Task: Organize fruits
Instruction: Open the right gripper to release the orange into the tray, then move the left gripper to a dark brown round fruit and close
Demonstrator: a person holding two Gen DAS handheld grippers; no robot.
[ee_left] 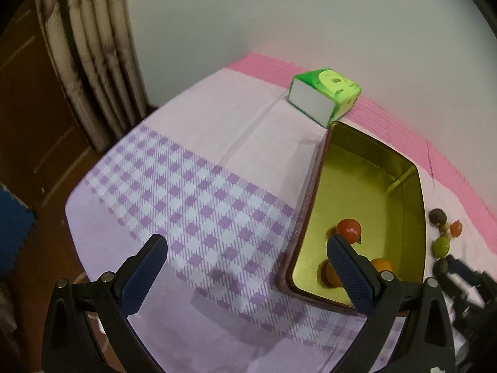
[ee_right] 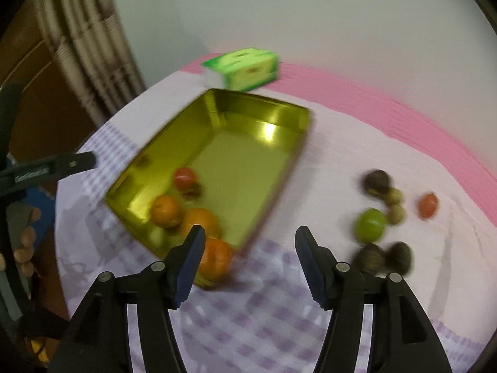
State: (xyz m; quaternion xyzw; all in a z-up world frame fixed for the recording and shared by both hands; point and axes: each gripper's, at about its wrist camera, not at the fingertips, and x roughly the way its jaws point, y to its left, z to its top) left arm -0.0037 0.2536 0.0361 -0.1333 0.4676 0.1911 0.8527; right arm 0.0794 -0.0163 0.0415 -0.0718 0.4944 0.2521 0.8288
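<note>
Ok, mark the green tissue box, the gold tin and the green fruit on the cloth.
green tissue box (ee_left: 323, 98), left wrist view, on its green top face.
gold tin (ee_right: 248, 161), right wrist view, on a bare part of its floor.
green fruit (ee_right: 370, 224), right wrist view, on the middle of its skin.

Dim indoor light; right view motion-blurred; fisheye edges.

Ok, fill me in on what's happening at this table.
A person is sorting fruit into a gold tin with two handheld grippers. A red fruit and three oranges are already inside. The right gripper is open and empty. A green fruit and several darker ones wait on the cloth. The left gripper is open, holding nothing.
</note>
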